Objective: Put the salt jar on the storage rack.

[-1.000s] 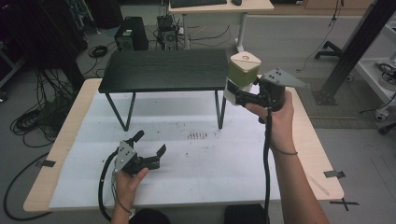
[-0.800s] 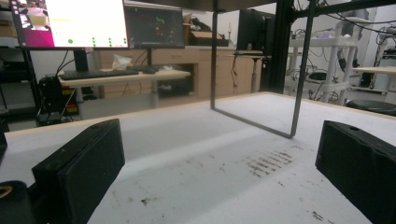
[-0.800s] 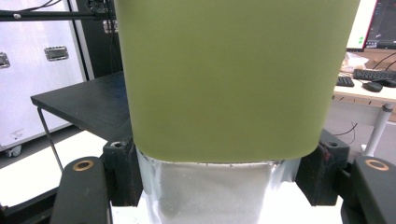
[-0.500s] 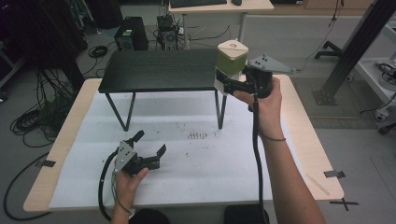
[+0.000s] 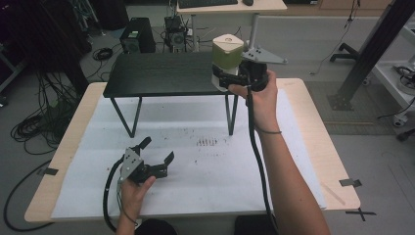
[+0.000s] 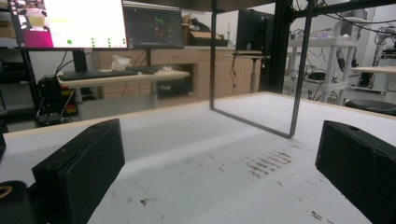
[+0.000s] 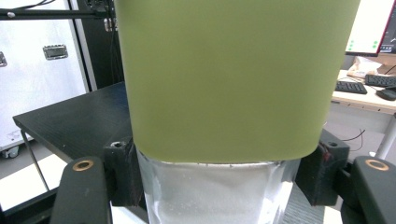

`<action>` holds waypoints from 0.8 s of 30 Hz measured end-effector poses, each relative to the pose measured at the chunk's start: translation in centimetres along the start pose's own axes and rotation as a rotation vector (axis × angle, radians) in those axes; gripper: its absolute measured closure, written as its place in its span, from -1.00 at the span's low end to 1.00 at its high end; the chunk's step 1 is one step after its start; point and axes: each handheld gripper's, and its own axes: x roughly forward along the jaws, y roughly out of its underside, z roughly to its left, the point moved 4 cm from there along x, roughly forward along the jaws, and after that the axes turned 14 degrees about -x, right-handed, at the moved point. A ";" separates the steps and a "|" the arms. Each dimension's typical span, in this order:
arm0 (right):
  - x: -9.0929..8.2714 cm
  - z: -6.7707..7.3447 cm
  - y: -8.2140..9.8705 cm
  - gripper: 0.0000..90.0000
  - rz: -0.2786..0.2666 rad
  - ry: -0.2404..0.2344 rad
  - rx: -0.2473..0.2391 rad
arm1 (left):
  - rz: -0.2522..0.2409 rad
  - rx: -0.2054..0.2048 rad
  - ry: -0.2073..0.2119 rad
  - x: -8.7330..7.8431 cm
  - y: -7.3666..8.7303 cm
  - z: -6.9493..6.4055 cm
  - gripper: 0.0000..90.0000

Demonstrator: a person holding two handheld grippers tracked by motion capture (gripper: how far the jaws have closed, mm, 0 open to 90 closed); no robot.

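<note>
I had the right tongs [image 5: 226, 78] clenched on the jar [image 5: 226, 58], a clear container with an olive-green lid, gripping it by the clear lower body just under the lid. In the right gripper view the jar [image 7: 229, 93] stood upright between the black jaws, both pads pressed against its sides. I held it in the air above the right end of the black shelf [image 5: 161, 73], near its right rear corner, not touching the top. The left tongs [image 5: 157, 155] rested low on the white bench [image 5: 210, 166], in front of the shelf and left of its front legs, released, jaws spread wide with nothing between them, pointing toward the shelf's wire leg [image 6: 254, 112].
</note>
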 end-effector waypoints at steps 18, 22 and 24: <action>3.1 0.2 0.5 -0.32 0.031 0.001 0.011 | 0.001 -0.001 0.004 0.0 0.0 0.0 -0.96; 3.4 0.2 0.6 -0.32 0.037 0.003 0.012 | 0.001 0.000 0.004 0.0 0.0 0.0 -0.96; 3.4 0.1 0.7 -0.32 0.039 0.004 0.013 | 0.001 0.000 0.004 0.0 0.0 0.0 -0.96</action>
